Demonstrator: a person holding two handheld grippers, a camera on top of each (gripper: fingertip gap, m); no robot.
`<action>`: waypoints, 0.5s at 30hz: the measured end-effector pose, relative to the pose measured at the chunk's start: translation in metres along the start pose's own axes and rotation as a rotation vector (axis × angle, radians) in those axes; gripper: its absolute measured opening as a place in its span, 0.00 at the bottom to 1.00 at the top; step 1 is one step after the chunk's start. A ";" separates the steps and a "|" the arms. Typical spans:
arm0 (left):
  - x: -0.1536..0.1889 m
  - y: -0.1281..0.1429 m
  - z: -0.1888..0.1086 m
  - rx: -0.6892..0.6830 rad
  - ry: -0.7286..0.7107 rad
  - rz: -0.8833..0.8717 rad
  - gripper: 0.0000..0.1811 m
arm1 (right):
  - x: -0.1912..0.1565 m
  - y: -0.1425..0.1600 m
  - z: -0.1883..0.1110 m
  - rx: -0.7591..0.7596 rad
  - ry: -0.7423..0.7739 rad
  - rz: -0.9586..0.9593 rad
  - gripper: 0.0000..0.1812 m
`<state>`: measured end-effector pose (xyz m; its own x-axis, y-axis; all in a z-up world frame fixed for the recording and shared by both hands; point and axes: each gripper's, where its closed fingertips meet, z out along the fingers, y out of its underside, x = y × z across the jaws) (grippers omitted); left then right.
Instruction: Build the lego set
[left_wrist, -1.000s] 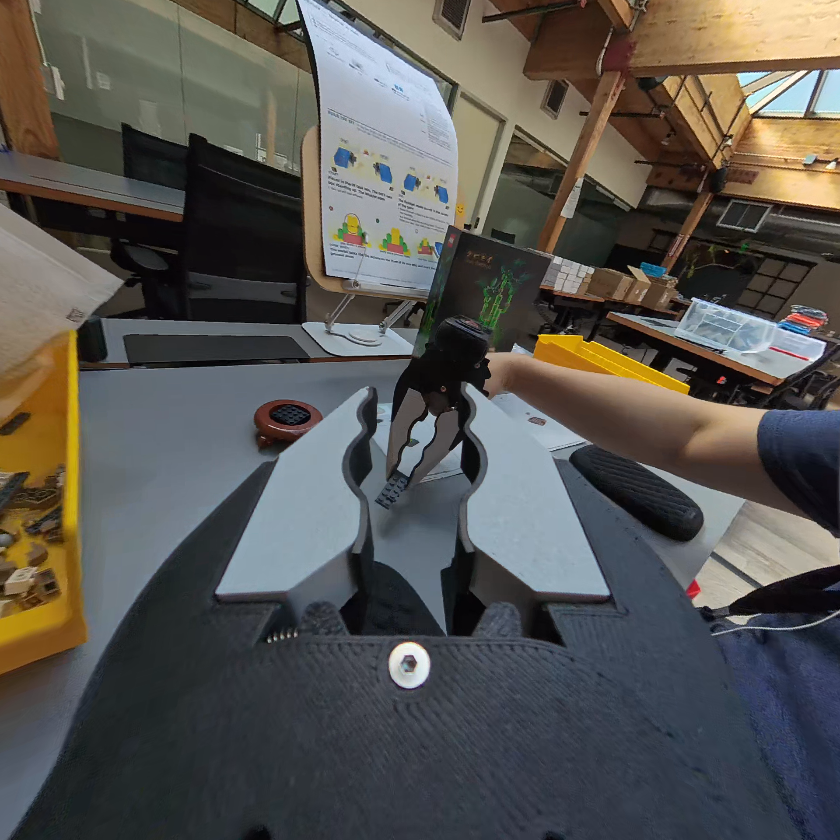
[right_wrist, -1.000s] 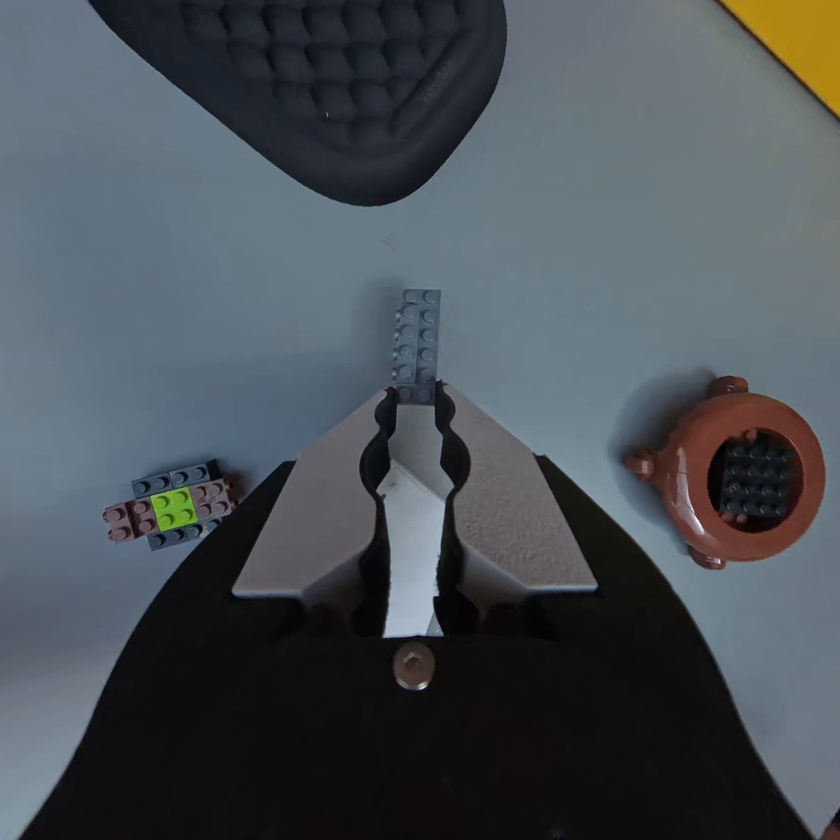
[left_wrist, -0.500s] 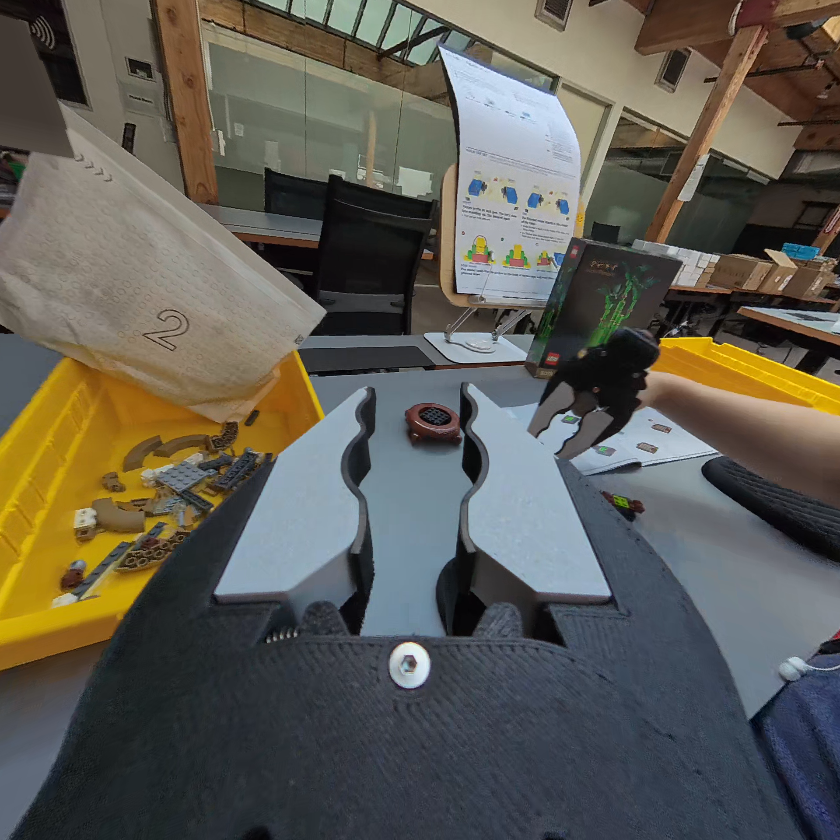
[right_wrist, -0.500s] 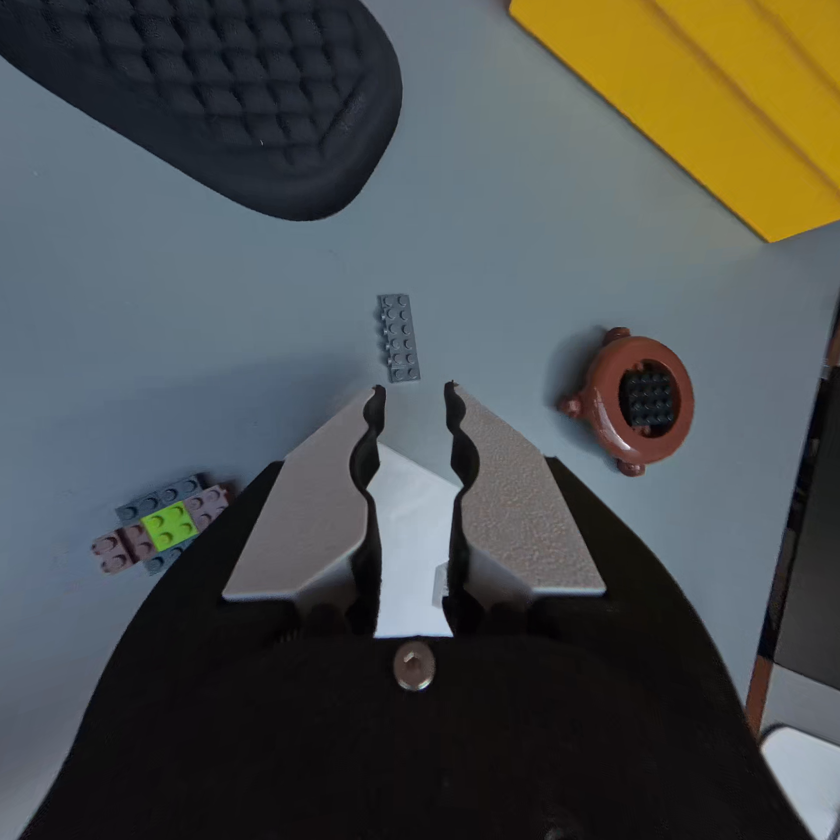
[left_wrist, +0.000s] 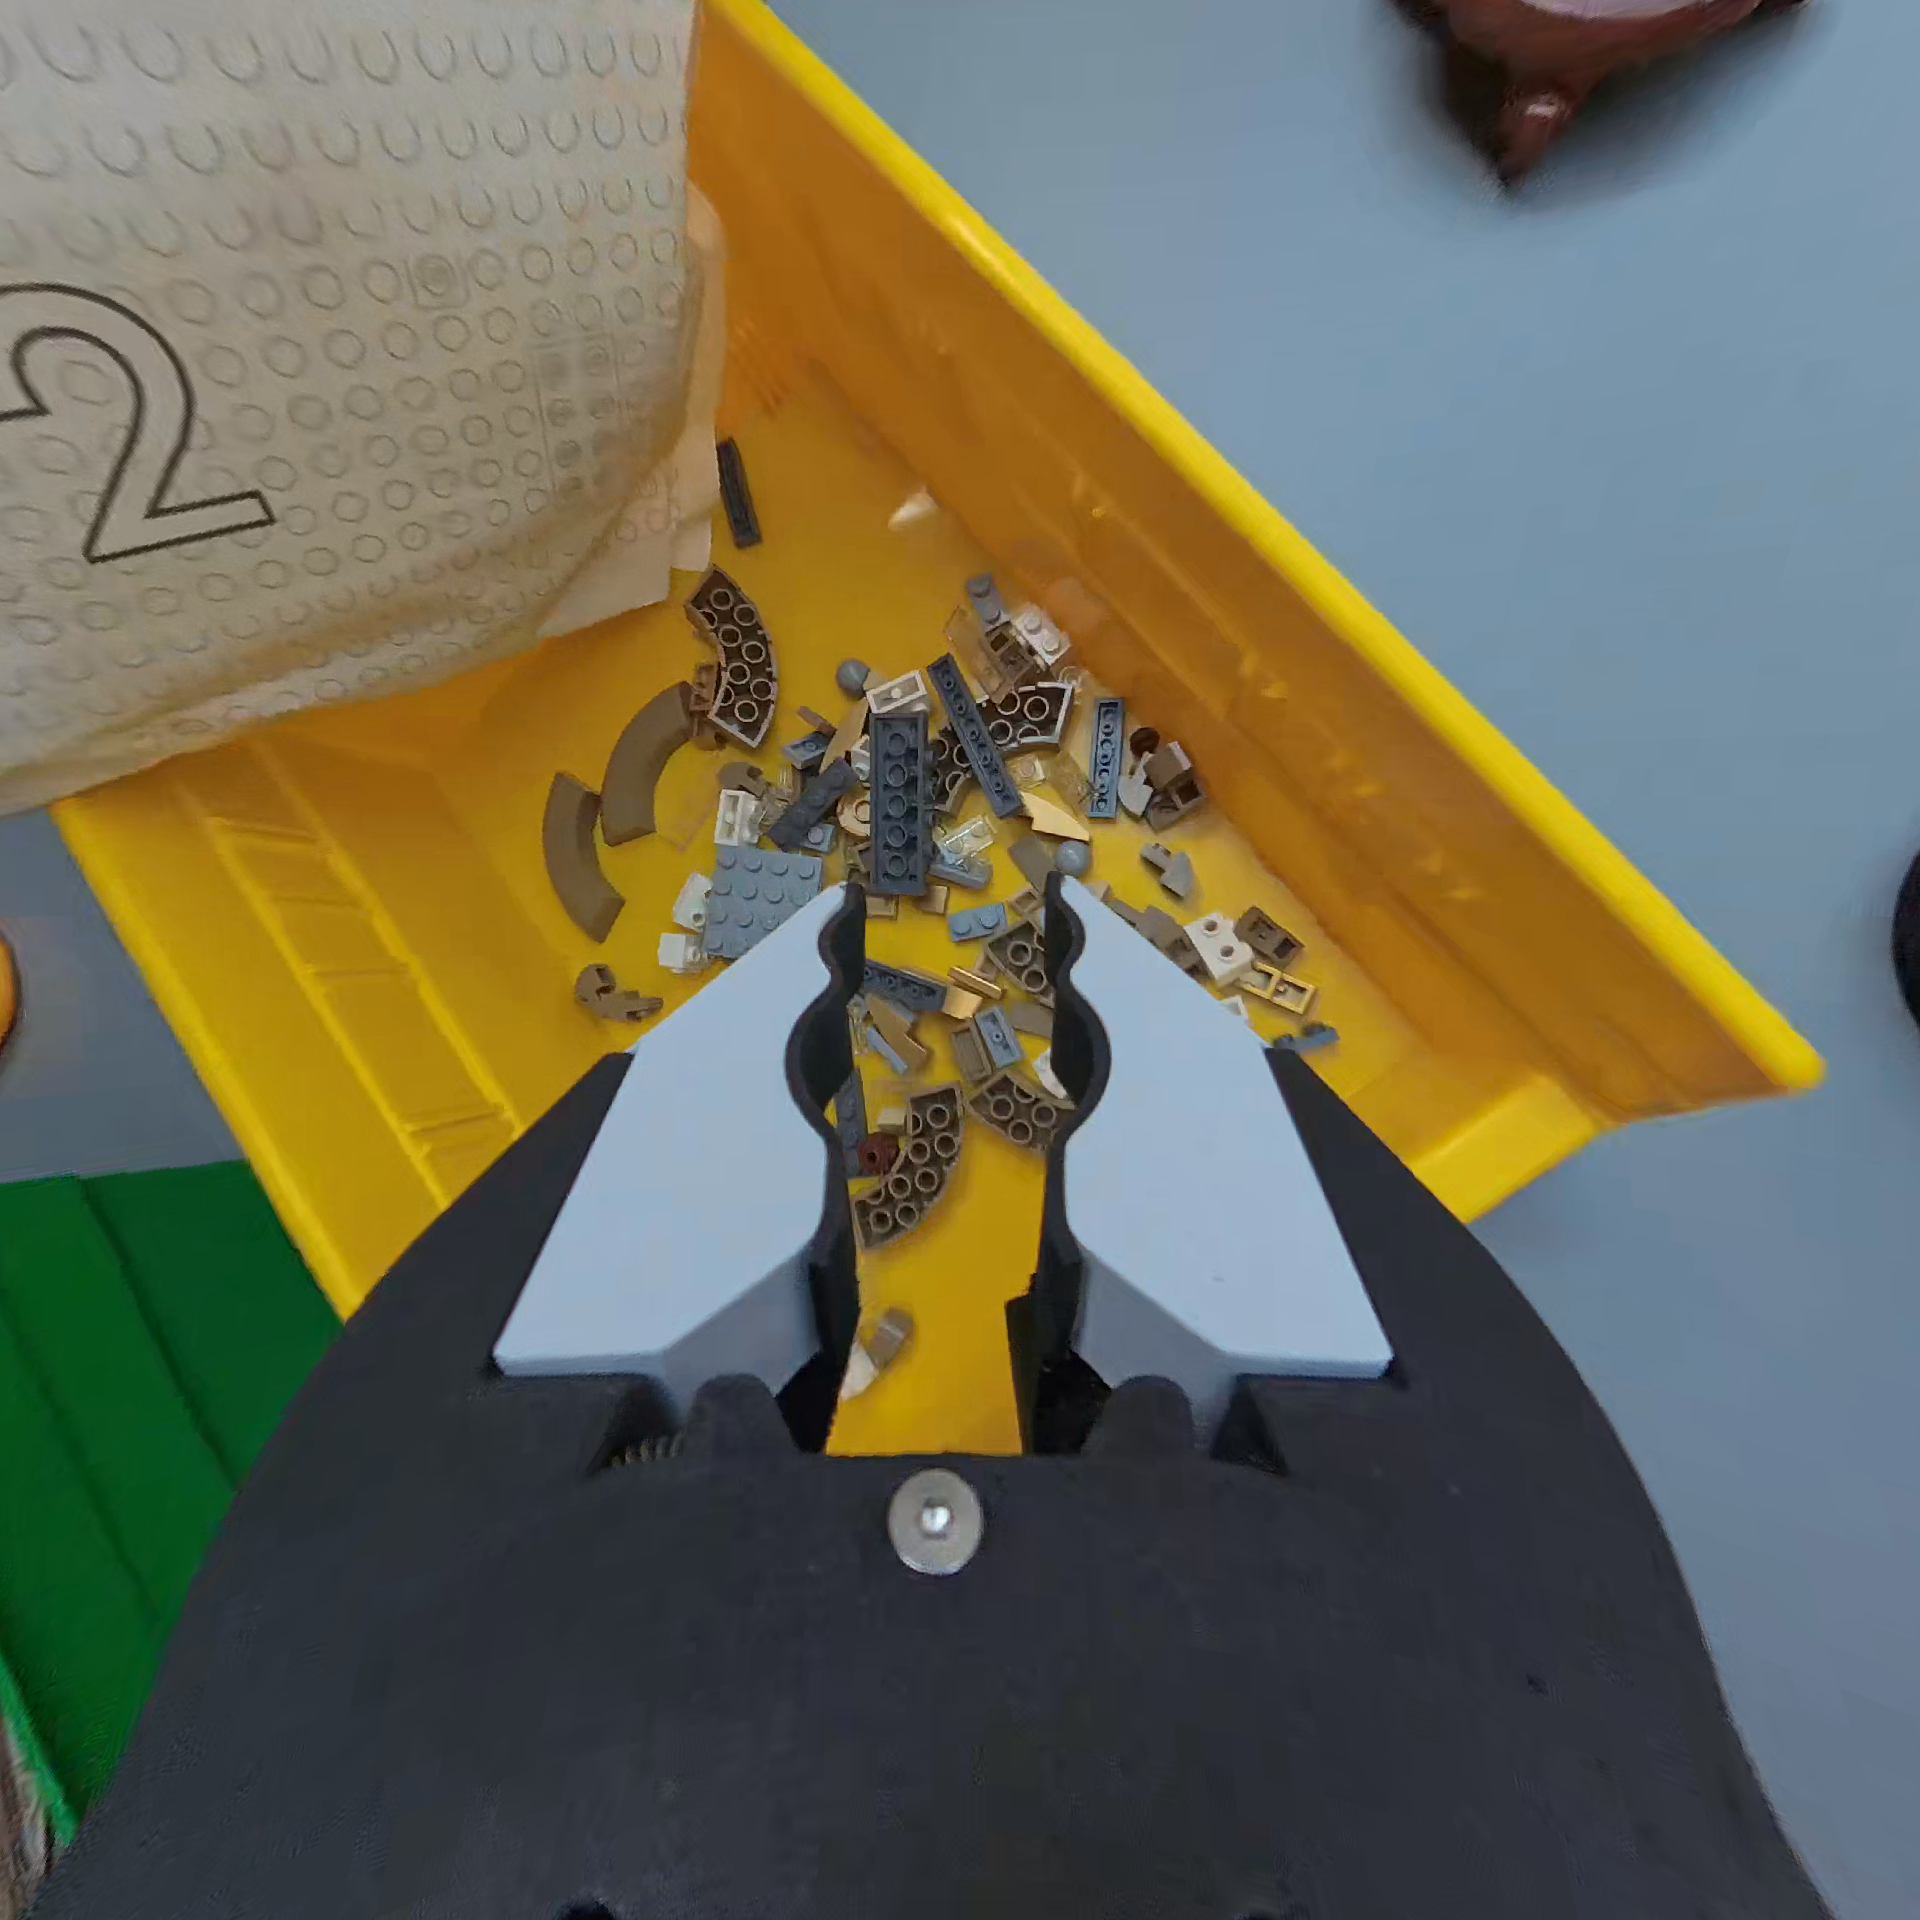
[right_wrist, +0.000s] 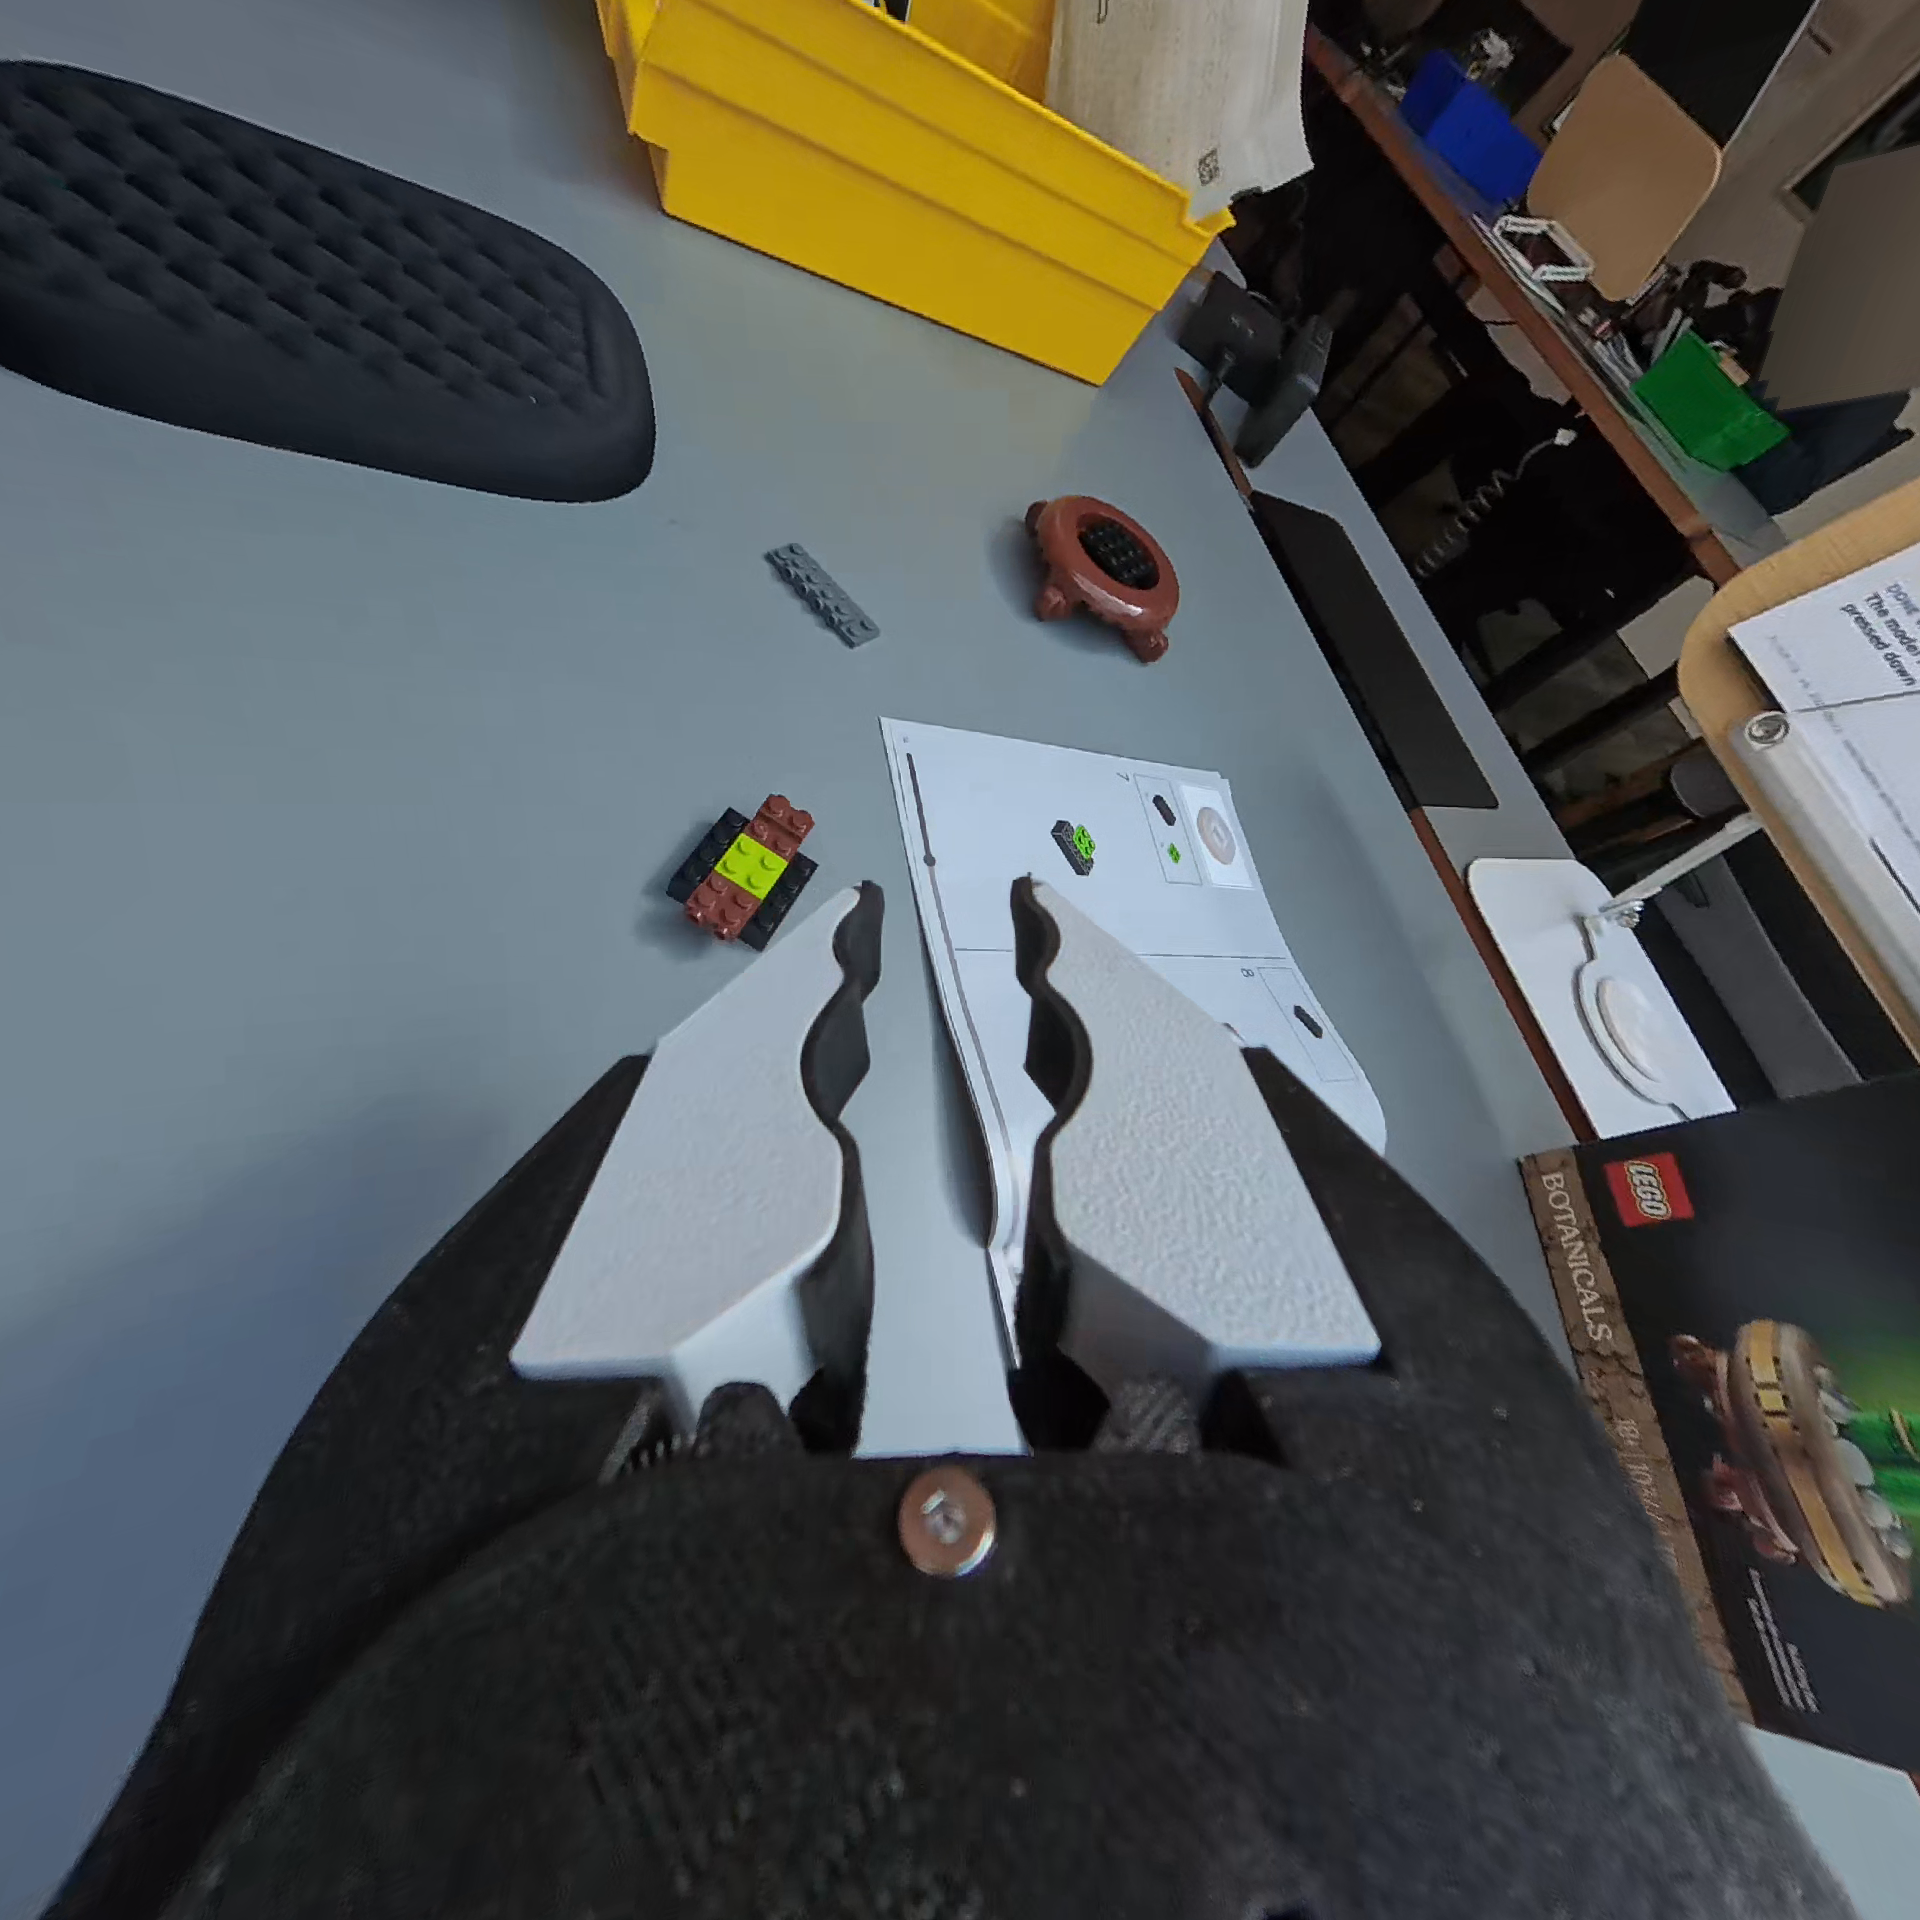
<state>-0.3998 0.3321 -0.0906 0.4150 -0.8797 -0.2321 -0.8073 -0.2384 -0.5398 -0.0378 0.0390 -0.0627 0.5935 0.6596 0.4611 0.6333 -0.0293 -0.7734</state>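
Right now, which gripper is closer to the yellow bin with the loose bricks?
Left. The left gripper hangs open right over the bin and its bricks. The right gripper is open over the instruction sheet.

Yellow bin (left_wrist: 1195, 488) under left gripper (left_wrist: 951, 894), loose pieces (left_wrist: 935, 810) tan, dark grey, light grey, white, gold. Beige bag (left_wrist: 343, 343) with embossed circle pattern, far-left of it. Green bin (left_wrist: 114, 1340) near-left. Ahead of right gripper (right_wrist: 945, 894): brown-black-lime brick stack (right_wrist: 746, 871), grey plate (right_wrist: 823, 594), reddish-brown ring (right_wrist: 1103, 577) with black centre, black quilted pad (right_wrist: 301, 291), grey table (right_wrist: 312, 779).
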 end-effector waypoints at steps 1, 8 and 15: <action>-0.002 0.001 0.013 -0.026 0.035 -0.009 0.19 | 0.003 0.000 -0.002 -0.019 0.014 -0.013 0.14; -0.014 0.004 0.057 -0.086 0.157 -0.072 0.20 | 0.016 -0.011 -0.013 -0.044 0.054 -0.043 0.14; -0.015 0.016 0.072 -0.147 0.141 -0.058 0.14 | 0.013 -0.002 -0.012 -0.073 0.055 -0.047 0.14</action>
<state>-0.3889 0.3708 -0.1542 0.4080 -0.9092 -0.0830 -0.8405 -0.3386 -0.4229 -0.0252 0.0389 -0.0505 0.5877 0.6193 0.5207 0.6944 -0.0558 -0.7174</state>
